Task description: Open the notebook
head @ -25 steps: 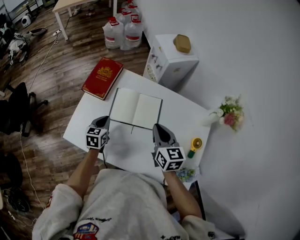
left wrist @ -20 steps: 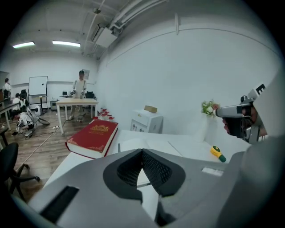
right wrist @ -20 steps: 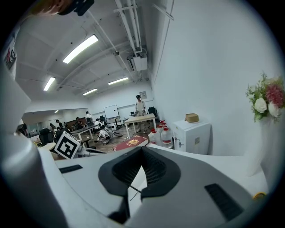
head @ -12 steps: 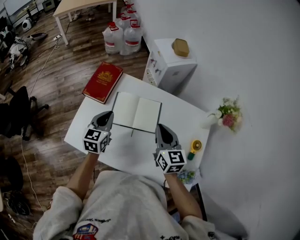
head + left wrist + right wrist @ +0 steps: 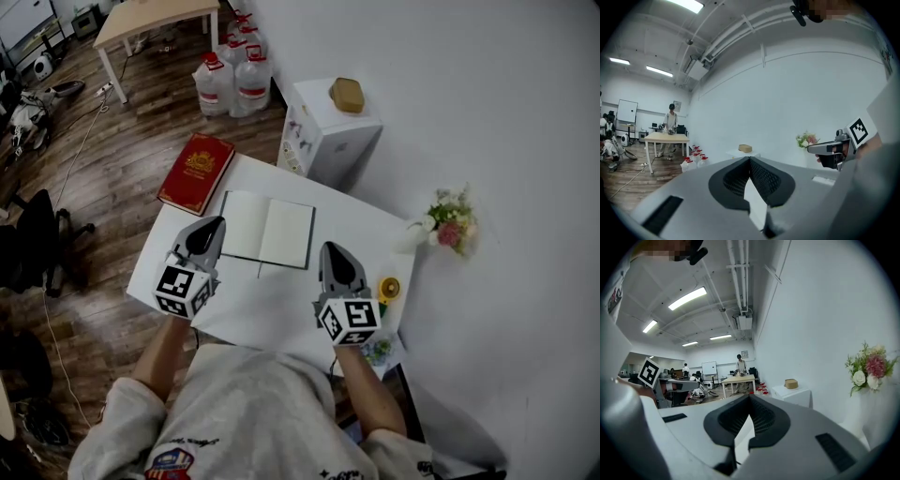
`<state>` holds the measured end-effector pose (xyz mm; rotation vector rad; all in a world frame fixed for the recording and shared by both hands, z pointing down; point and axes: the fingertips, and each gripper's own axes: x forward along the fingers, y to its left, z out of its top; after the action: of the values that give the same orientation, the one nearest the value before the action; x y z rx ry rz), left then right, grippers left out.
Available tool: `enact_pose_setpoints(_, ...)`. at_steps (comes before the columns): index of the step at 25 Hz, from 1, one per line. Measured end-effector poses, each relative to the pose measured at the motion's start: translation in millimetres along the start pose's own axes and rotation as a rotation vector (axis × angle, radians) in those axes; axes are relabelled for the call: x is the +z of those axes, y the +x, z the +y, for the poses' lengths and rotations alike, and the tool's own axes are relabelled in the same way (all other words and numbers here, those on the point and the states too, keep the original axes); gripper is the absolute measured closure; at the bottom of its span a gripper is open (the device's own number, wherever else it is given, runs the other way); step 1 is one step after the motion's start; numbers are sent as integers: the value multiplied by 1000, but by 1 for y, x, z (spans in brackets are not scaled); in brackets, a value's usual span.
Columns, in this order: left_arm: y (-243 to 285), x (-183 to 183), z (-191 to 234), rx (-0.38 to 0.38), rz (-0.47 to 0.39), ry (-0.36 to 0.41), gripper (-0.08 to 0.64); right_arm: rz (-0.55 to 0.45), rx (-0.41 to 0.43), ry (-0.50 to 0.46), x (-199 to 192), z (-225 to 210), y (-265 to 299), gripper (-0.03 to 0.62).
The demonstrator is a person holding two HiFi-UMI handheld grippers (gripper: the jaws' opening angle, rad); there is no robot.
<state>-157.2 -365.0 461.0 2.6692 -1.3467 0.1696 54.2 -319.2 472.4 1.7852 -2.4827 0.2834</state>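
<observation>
Nearest the camera, the person's light sweatshirt (image 5: pixel 248 412) is filling the bottom of the head view, and both forearms are reaching forward over the near edge of the white tabletop (image 5: pixel 272 309). The left gripper (image 5: pixel 215 222) is hovering over the tabletop's left side with its jaws pressed together and nothing between them, its tip pointing at the near left corner of the notebook (image 5: pixel 267 231). The right gripper (image 5: pixel 331 247) is hovering over the right side, its jaws likewise closed and empty, its tip just beside the notebook's near right corner. The notebook is lying flat and open in the far middle of the tabletop, blank pale pages facing up, just beyond the two grippers. A small yellow round object (image 5: pixel 388 288) is sitting near the tabletop's right edge, beside the right gripper. At the far left corner a red hardcover book (image 5: pixel 197 172) with a gold emblem is lying closed, near the notebook but apart from it. Off to the right, a bunch of flowers (image 5: pixel 448 225) is standing against the white wall. Beyond the tabletop a white box (image 5: pixel 328 136) is carrying a brown object (image 5: pixel 347 95) on its top. Farther back, water jugs (image 5: pixel 230 80) with red caps are standing on the wooden floor (image 5: pixel 112 141), and a wooden table (image 5: pixel 155 17) is standing beyond them, where a person (image 5: pixel 670 119) is standing in the left gripper view.
</observation>
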Motion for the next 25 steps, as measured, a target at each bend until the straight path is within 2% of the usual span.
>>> enact_pose_setpoints(6,-2,5,-7,-10,-23,-24,555,-44,-31,-13,8,-10,-8,601)
enact_pose_setpoints(25,12,-9,-17,-35,13,-40,555,-20,-34,-20,2,-15,-13,601)
